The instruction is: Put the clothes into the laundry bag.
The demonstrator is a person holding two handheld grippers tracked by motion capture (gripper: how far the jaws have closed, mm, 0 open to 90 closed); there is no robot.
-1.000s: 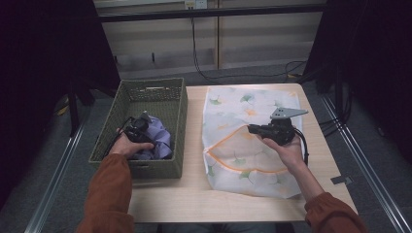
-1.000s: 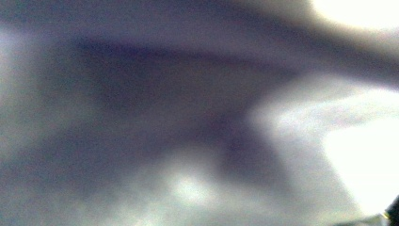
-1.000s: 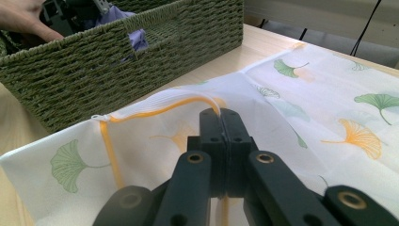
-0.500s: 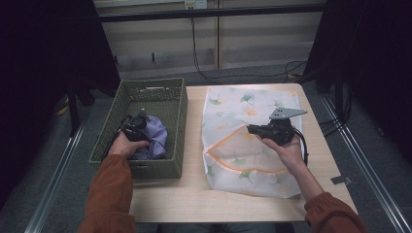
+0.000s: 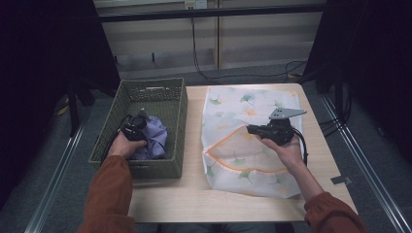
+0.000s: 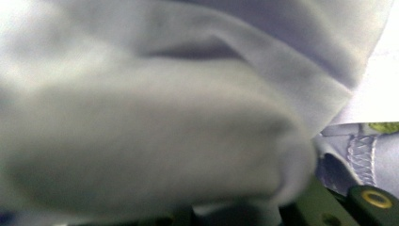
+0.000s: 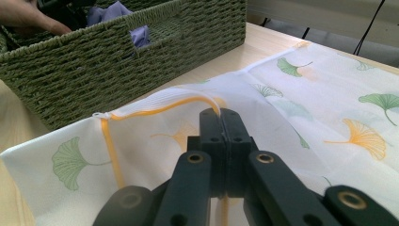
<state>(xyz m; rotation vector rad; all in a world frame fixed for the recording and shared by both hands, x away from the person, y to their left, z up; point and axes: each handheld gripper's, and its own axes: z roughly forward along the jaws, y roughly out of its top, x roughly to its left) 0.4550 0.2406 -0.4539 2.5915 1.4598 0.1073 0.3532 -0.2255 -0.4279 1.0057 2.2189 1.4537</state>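
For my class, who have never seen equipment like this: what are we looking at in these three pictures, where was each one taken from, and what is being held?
A person sits at a pale wooden table and works with two hand-held black clamps, each with two jaws. One picture comes from a camera above the table; the other two come from small cameras riding on each clamp.

On the table stand a green woven basket and a white mesh laundry bag with a ginkgo-leaf print and orange zip edge.

The left gripper is down in the basket. Its jaws have just been closing on a crumpled lilac cloth, which bulges close before its camera.

The right gripper is shut, pinching the bag's orange-trimmed opening and lifting that edge slightly.
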